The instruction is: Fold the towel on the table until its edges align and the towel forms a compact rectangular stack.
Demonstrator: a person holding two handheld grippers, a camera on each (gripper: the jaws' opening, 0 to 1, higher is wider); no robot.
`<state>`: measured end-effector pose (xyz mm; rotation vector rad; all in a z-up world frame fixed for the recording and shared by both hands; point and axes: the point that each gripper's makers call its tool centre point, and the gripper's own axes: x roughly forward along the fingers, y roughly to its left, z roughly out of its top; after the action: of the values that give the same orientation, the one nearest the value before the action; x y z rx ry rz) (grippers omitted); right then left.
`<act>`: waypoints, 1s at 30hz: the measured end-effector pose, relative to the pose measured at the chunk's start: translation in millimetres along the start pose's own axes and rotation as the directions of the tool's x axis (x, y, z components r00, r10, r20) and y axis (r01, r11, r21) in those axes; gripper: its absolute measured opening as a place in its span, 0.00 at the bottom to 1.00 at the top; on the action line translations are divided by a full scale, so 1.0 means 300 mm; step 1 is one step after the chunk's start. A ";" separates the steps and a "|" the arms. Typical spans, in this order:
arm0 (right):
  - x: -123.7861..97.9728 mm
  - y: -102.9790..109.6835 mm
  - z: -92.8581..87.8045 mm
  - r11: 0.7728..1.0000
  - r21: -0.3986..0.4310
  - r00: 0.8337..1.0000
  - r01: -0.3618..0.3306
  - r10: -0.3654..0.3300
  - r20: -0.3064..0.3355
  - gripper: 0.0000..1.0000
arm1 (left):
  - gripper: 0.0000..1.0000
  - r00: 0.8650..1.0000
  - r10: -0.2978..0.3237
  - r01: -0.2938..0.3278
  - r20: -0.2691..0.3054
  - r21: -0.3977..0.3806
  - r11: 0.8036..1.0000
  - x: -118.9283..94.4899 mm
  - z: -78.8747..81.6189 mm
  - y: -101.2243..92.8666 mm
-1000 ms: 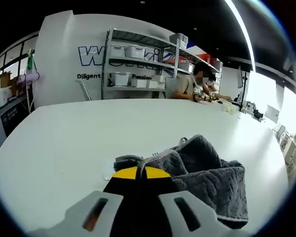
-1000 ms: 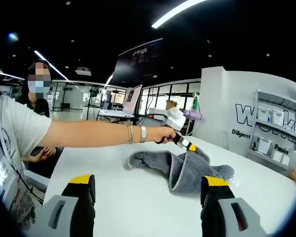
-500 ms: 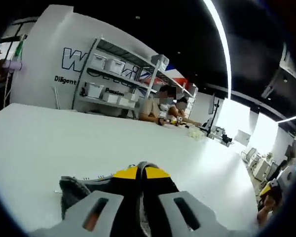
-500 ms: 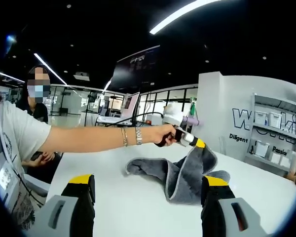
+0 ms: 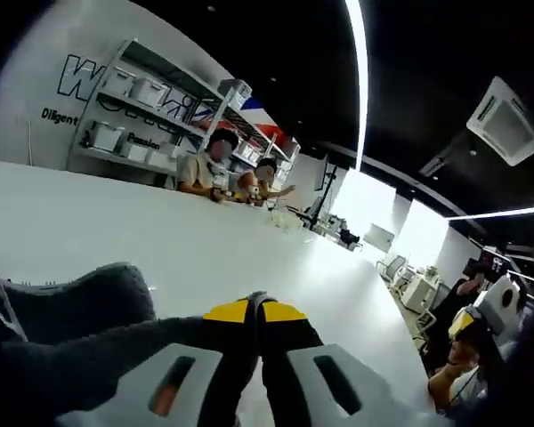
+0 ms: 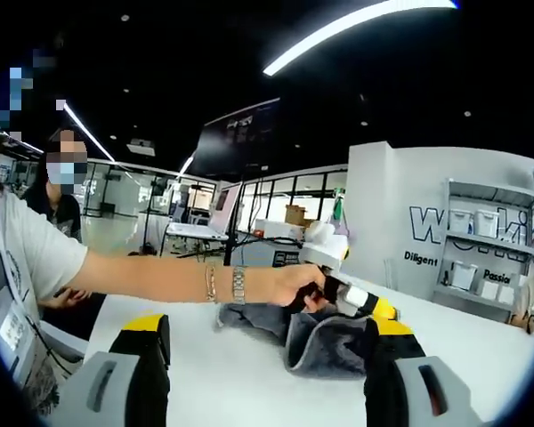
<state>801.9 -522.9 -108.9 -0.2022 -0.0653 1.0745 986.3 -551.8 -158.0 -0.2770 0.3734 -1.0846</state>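
Left gripper (image 5: 254,311) clamped on grey towel (image 6: 325,342) over white table (image 5: 249,258); right gripper (image 6: 267,342) jaws apart, empty; wall lettering reads "Diligent" (image 6: 424,259).

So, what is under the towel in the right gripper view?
The white table lies under the grey towel. The left gripper holds one part lifted. Whatever lies beneath the bunched folds is covered.

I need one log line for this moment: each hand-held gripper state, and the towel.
left hand-held gripper: shut on towel, lifting one end | right hand-held gripper: open, holds nothing | towel: crumpled, not folded | table
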 end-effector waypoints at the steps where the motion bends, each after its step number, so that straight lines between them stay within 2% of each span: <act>1: -0.002 -0.002 0.003 1.000 0.000 1.000 0.002 -0.002 0.003 0.94 | 0.04 1.000 -0.008 0.008 -0.014 0.009 1.000 0.019 -0.012 -0.002; 3: -0.006 -0.005 0.009 1.000 0.001 1.000 0.006 -0.006 0.010 0.94 | 0.04 0.999 -0.024 0.026 -0.043 0.028 0.999 0.056 -0.037 -0.005; 5: -0.008 -0.007 0.016 1.000 0.003 1.000 0.007 -0.007 0.016 0.94 | 0.04 0.996 -0.059 0.062 -0.066 0.045 0.997 0.081 -0.078 -0.052; 9: -0.009 -0.003 0.028 1.000 0.000 1.000 0.010 -0.010 0.028 0.94 | 0.04 0.989 -0.131 0.134 -0.074 0.038 0.990 0.138 -0.139 -0.167; 10: -0.009 0.000 0.030 1.000 -0.002 1.000 0.009 -0.009 0.030 0.94 | 0.04 0.986 -0.147 0.152 -0.084 0.056 0.987 0.154 -0.153 -0.192; 13: -0.008 -0.003 0.032 1.000 0.000 0.999 0.010 -0.010 0.032 0.94 | 0.04 0.979 -0.158 0.171 -0.127 0.103 0.980 0.190 -0.195 -0.222; 15: -0.008 -0.006 0.032 1.000 0.003 0.999 0.011 -0.011 0.032 0.94 | 0.04 0.974 -0.169 0.188 -0.150 0.121 0.975 0.230 -0.233 -0.251; 17: -0.009 -0.006 0.034 1.000 0.005 0.999 0.011 -0.012 0.034 0.94 | 0.04 0.961 -0.218 0.235 -0.171 0.087 0.968 0.255 -0.267 -0.283; 18: -0.009 -0.006 0.035 1.000 0.005 0.999 0.011 -0.011 0.035 0.94 | 0.04 0.960 -0.219 0.237 -0.174 0.091 0.967 0.259 -0.271 -0.284; 22: -0.013 0.003 0.042 1.000 0.001 0.999 0.007 -0.007 0.042 0.94 | 0.04 0.941 -0.223 0.266 -0.256 0.147 0.953 0.300 -0.352 -0.308; 23: -0.013 0.005 0.042 1.000 0.001 0.999 0.005 -0.005 0.043 0.94 | 0.04 0.934 -0.207 0.265 -0.292 0.174 0.949 0.304 -0.380 -0.303; 27: -0.010 0.003 0.037 1.000 0.007 0.999 0.005 -0.005 0.038 0.94 | 0.04 0.934 -0.141 0.231 -0.328 0.256 0.939 0.314 -0.441 -0.321; 30: -0.011 0.003 0.038 1.000 0.008 0.999 0.005 -0.005 0.040 0.94 | 0.04 0.935 -0.122 0.223 -0.334 0.282 0.933 0.321 -0.432 -0.307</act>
<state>797.8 -523.7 -97.7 -0.1737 -0.0973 1.0736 896.9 -683.6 -253.9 0.1546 0.4547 -1.3503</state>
